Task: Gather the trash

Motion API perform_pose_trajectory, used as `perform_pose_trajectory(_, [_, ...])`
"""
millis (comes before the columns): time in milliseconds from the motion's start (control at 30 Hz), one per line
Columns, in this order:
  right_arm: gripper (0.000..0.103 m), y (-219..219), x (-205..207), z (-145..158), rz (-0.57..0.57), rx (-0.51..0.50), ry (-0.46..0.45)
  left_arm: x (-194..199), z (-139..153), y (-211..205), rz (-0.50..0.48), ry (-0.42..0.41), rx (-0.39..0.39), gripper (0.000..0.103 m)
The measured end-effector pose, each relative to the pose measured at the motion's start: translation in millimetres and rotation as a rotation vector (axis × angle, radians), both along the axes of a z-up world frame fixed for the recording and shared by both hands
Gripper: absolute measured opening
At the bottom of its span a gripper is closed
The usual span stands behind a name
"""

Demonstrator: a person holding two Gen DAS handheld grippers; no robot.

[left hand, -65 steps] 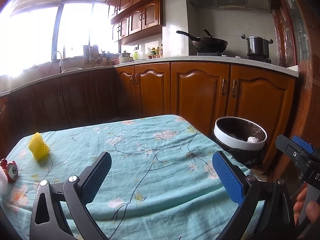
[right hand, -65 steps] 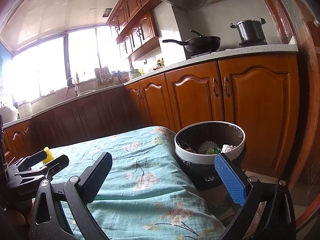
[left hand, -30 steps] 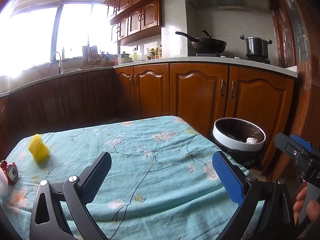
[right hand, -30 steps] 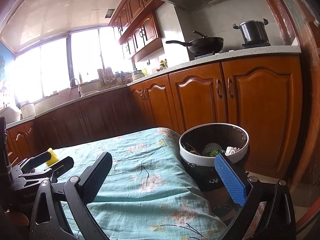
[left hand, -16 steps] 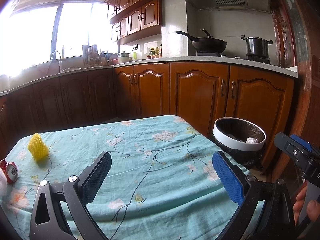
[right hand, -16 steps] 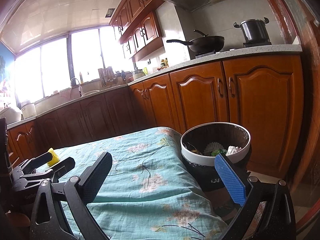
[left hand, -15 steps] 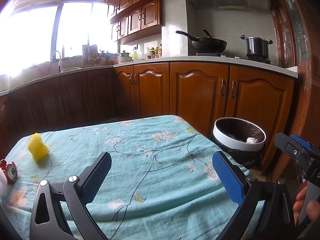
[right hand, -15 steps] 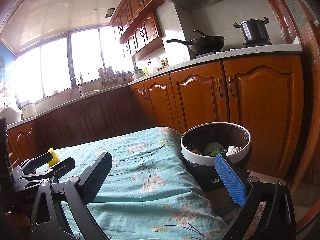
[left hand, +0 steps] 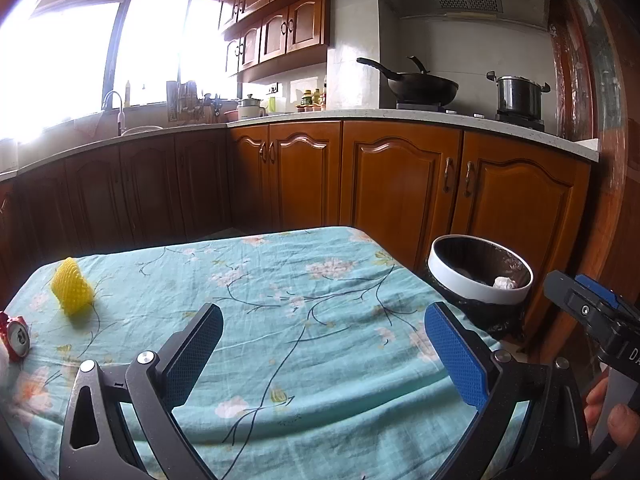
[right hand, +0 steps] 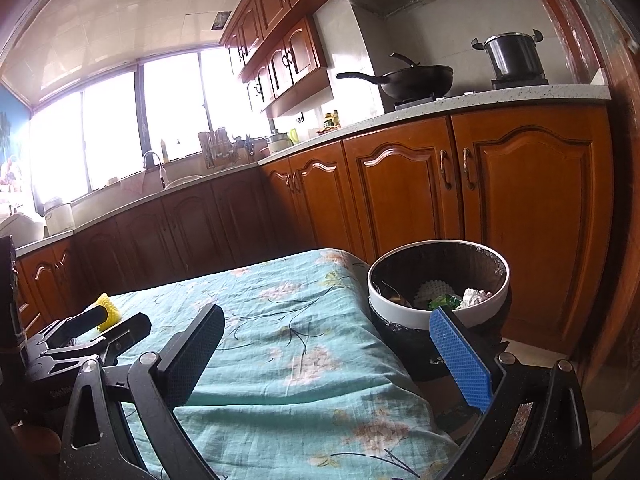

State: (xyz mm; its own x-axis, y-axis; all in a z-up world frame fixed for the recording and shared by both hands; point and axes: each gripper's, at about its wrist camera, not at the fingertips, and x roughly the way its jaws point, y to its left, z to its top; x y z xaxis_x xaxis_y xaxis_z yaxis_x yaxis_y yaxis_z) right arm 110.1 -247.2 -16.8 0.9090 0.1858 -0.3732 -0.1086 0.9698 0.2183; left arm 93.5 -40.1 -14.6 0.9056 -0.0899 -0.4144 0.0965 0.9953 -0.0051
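A yellow foam fruit net (left hand: 72, 292) lies at the far left of the table with the teal floral cloth (left hand: 280, 280). A crushed red can (left hand: 14, 334) lies at the left edge. A white-rimmed trash bin (left hand: 480, 276) with a black liner stands on the floor off the table's right edge; in the right wrist view the bin (right hand: 438, 280) holds white foam, green wrapper and crumpled paper. My left gripper (left hand: 324, 344) is open and empty above the near table. My right gripper (right hand: 328, 348) is open and empty near the table's right corner, by the bin.
Wooden kitchen cabinets (left hand: 400, 184) run behind the table. A wok (left hand: 416, 84) and a pot (left hand: 518, 96) stand on the stove. A sink with a tap (left hand: 116, 108) is below the bright window. The other gripper (right hand: 84, 332) shows at the left of the right wrist view.
The right gripper has drifted slightly, so the bin sits a little farther right and lower in its view. The left gripper has hardly moved. Both stay open and empty.
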Motion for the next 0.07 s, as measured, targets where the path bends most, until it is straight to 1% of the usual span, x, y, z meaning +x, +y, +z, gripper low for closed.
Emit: perform_pose_trajectory(67, [0.103,-0.1,2.4,-1.0,0.000,0.001,0.007,1.1,-0.8,-0.1,0.000,0.006,-0.004,0.102])
